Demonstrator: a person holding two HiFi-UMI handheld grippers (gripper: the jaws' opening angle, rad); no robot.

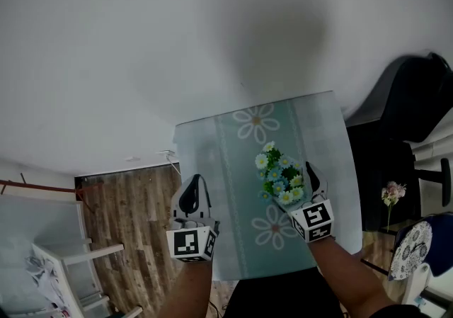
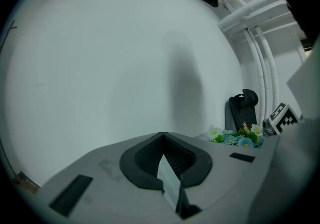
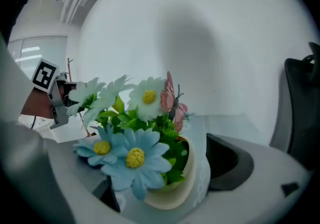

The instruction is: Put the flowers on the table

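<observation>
Right gripper (image 1: 299, 183) is clamped on one pot of flowers (image 1: 279, 176) over one table (image 1: 212, 168). Two blue daisies (image 3: 133, 161) and one pink butterfly (image 3: 170, 99) show. Left gripper (image 1: 192, 195) has its jaws together, holding nothing.

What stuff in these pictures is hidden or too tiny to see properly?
1. Bottom of the flower pot: right gripper view, the blue flowers and the jaws cover it, so whether it is set down is unclear.
2. The same pot, head view: hidden under blooms and the right gripper.
3. Pink flowers: head view, too small to see their holder.
4. Whatever is beneath the tablecloth: head view, the cloth covers it.
</observation>
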